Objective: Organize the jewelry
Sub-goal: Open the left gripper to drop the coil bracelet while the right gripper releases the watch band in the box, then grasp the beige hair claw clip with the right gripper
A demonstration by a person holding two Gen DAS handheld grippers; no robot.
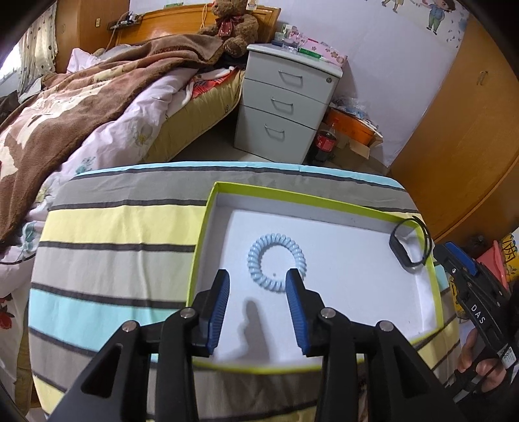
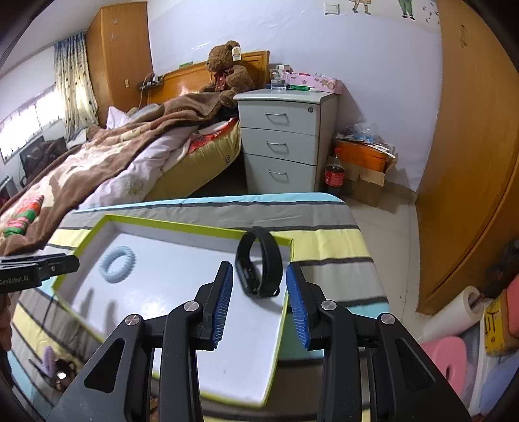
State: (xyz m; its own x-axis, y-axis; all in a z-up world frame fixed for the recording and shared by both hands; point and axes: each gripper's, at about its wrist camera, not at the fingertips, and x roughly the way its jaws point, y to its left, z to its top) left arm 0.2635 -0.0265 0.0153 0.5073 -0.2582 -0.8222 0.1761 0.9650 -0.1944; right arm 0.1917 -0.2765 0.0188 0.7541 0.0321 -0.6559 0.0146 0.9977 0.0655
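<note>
Left wrist view: a shallow white box [image 1: 324, 285] with a lime-green rim fills the middle of the frame, lying on a striped cloth [image 1: 113, 259]. Inside it, a pale blue coil hair tie [image 1: 276, 262] lies flat near the centre, and a black wristband [image 1: 409, 245] stands on edge in the box's upper right corner, against the rim. The left gripper [image 1: 258, 306] hangs over the lower part of the box with its blue-padded fingers spread wide and nothing between them; the hair tie lies just beyond the fingertips.

The right wrist view shows the right gripper [image 2: 259, 300] likewise spread wide and empty, the wristband [image 2: 259, 264] just beyond its tips at the frame's centre and the hair tie [image 2: 117, 264] toward the left. Only this view shows a purple item and a dark one [image 2: 53, 363] on the cloth at lower left, too blurred to name.

Behind, at the top of both frames, stand a bed [image 1: 97, 107], a teddy bear [image 1: 232, 26], a grey drawer cabinet [image 1: 285, 100] and a cola bottle [image 1: 325, 142].
</note>
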